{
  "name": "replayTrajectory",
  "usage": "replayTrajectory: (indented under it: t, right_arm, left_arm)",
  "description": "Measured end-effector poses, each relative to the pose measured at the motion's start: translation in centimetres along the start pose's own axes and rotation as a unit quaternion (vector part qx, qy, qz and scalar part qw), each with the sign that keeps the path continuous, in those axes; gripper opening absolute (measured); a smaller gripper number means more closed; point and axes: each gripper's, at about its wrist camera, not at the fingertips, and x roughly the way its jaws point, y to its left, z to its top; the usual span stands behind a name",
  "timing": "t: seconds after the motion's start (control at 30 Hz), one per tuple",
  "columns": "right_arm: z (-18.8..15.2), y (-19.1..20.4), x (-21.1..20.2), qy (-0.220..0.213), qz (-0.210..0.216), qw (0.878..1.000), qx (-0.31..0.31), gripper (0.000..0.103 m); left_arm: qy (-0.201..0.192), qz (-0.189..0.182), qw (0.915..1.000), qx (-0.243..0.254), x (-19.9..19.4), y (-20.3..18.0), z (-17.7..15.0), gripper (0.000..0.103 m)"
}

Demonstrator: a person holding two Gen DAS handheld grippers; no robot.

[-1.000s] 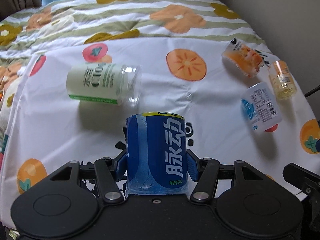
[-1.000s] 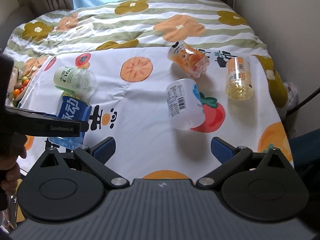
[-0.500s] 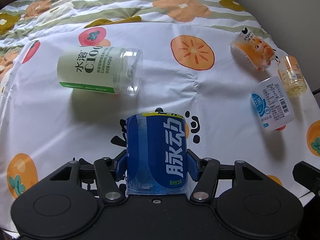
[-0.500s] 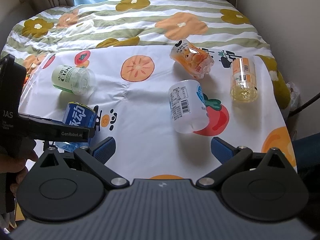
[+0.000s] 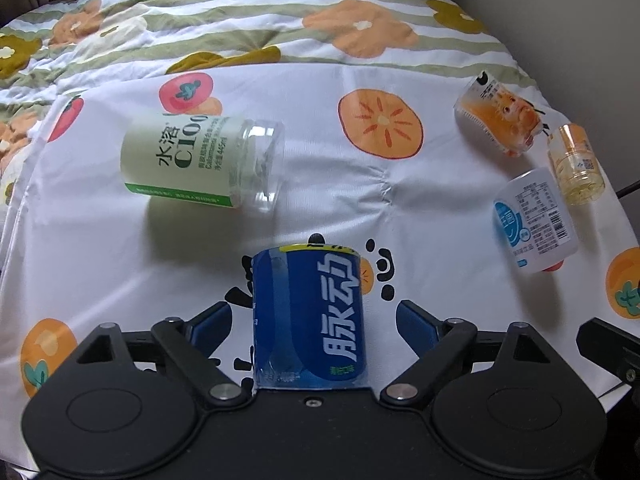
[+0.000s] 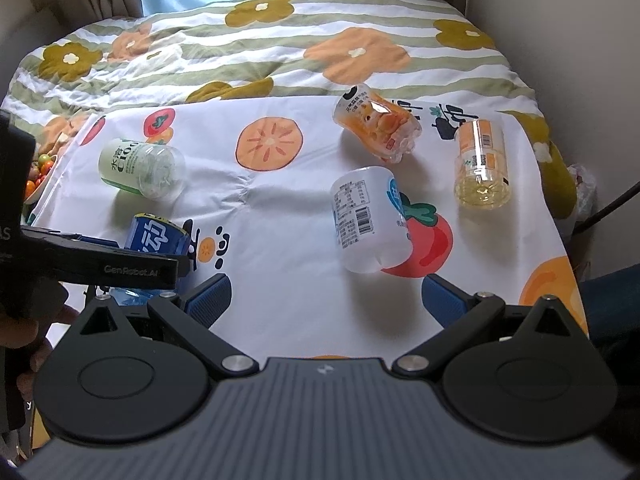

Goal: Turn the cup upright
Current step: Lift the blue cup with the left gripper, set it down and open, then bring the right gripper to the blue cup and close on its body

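Observation:
A blue cup (image 5: 310, 316) with white Chinese lettering stands between the fingers of my left gripper (image 5: 314, 324), which is open with a gap on each side. It also shows in the right wrist view (image 6: 156, 236), partly behind the left gripper's body. Four more cups lie on their sides on the white fruit-print cloth (image 5: 100, 264): a green one (image 5: 200, 160), an orange one (image 5: 500, 120), a white one with a blue label (image 5: 534, 220) and a clear yellowish one (image 5: 576, 164). My right gripper (image 6: 326, 300) is open and empty, near the white cup (image 6: 370, 220).
A striped flowered quilt (image 6: 260, 48) covers the bed behind the cloth. A wall runs along the right side. A bowl of small fruit (image 6: 38, 170) sits at the cloth's left edge. A dark cable (image 6: 608, 208) hangs at the right.
My left gripper has opened and let go of the blue cup, which now stands on the cloth. The right gripper has barely moved.

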Motion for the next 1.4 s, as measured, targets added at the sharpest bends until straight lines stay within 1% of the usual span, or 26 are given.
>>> replayTrajectory:
  t: [0.13,0.27,0.43,0.53,0.7,0.87,0.93,1.07,1.13,1.27,1.4]
  right_arm:
    - [0.4,0.1,-0.9,-0.011,0.0,1.0,0.005,0.103]
    - [1.0,0.2,-2.0,-0.024,0.002,1.0,0.008,0.103]
    - [1.6,0.8,-2.8,-0.03,0.008,0.999,0.004,0.103]
    - [1.9,1.4,-2.8,-0.026,0.022,0.999,0.005,0.103]
    - [2.3,2.6,-1.7,-0.004,0.054,0.999,0.006,0.103]
    - [2.7,4.2,0.3,0.027,0.094,0.995,0.011,0.103]
    - [2.8,5.1,1.4,0.042,0.109,0.993,0.011,0.103]
    - [3.0,6.7,3.9,0.074,0.14,0.987,0.025,0.103]
    - [3.1,7.6,5.2,0.085,0.148,0.985,0.033,0.103]
    - [3.4,9.0,7.9,0.104,0.151,0.982,0.049,0.103]
    - [3.5,9.6,10.2,0.126,0.156,0.977,0.075,0.103]
  left_arm:
    - [-0.012,-0.006,0.9999,-0.003,-1.4,0.2,-0.1,0.092]
    - [-0.031,-0.016,0.9993,-0.012,-3.7,0.6,-0.7,0.094]
    - [-0.055,-0.036,0.9973,-0.032,-7.0,1.1,-2.2,0.094]
    - [-0.07,-0.047,0.9958,-0.037,-8.9,1.2,-3.4,0.094]
    - [-0.084,-0.061,0.9941,-0.032,-11.1,1.1,-5.8,0.094]
    - [-0.09,-0.061,0.9938,-0.02,-12.4,1.6,-8.9,0.094]
    - [-0.087,-0.061,0.994,-0.026,-12.5,2.2,-10.2,0.094]
    - [-0.08,-0.069,0.993,-0.052,-12.6,3.7,-12.2,0.094]
    - [-0.077,-0.065,0.9929,-0.064,-12.4,4.4,-13.1,0.094]
    - [-0.07,-0.057,0.9925,-0.083,-12.1,5.9,-14.3,0.094]
    - [-0.061,-0.058,0.9916,-0.099,-11.6,7.0,-15.1,0.094]
